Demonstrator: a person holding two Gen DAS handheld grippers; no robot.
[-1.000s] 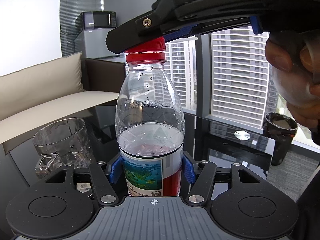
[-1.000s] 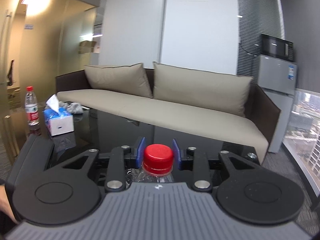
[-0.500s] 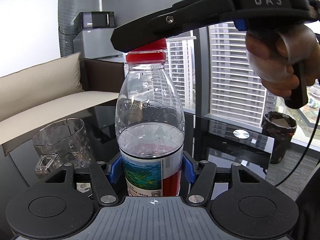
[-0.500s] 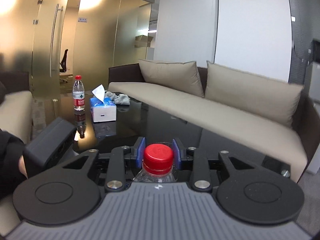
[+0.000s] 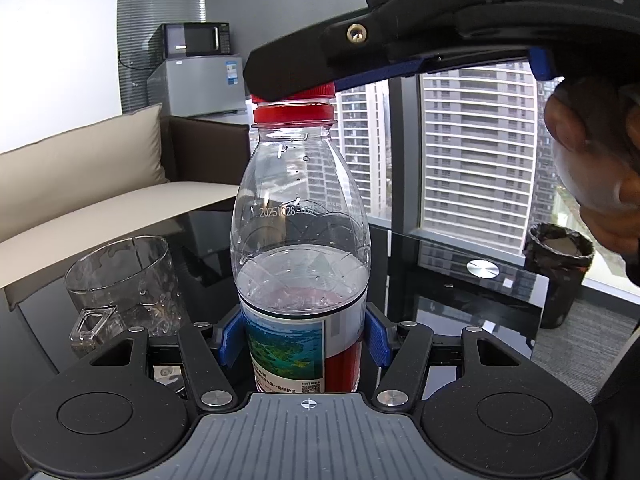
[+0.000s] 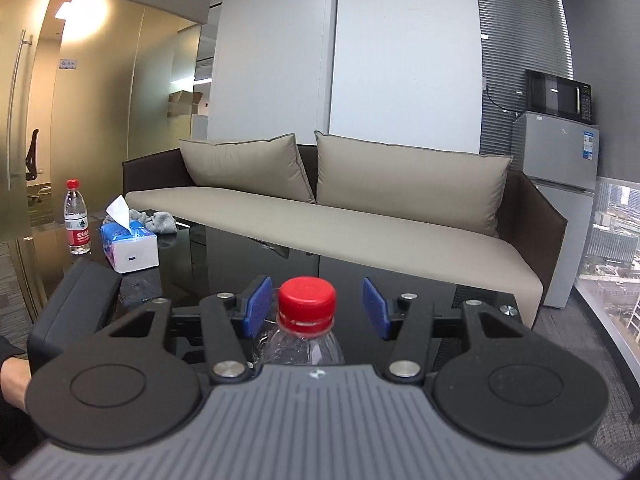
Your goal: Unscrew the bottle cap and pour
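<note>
A clear water bottle (image 5: pixel 300 240), about half full, stands upright on the black glass table (image 5: pixel 440 280). My left gripper (image 5: pixel 303 336) is shut on its labelled lower body. The red cap (image 6: pixel 307 298) sits on the neck, with a thin gap above its ring (image 5: pixel 294 113). My right gripper (image 6: pixel 316 312) is open around the cap, its blue pads (image 6: pixel 256 308) apart from it on both sides. In the left wrist view the right gripper's black finger (image 5: pixel 320 64) covers most of the cap. An empty clear glass mug (image 5: pixel 124 280) stands left of the bottle.
A beige sofa (image 6: pixel 340 216) runs behind the table. A second water bottle (image 6: pixel 76 218), a tissue box (image 6: pixel 130 244) and a grey cloth (image 6: pixel 158 220) sit at the table's far left. A black bin (image 5: pixel 558 272) stands by the window.
My right gripper has let go of the cap: its jaws were shut on it and now stand open. It has also swung back to the right. The left gripper and bottle have not moved.
</note>
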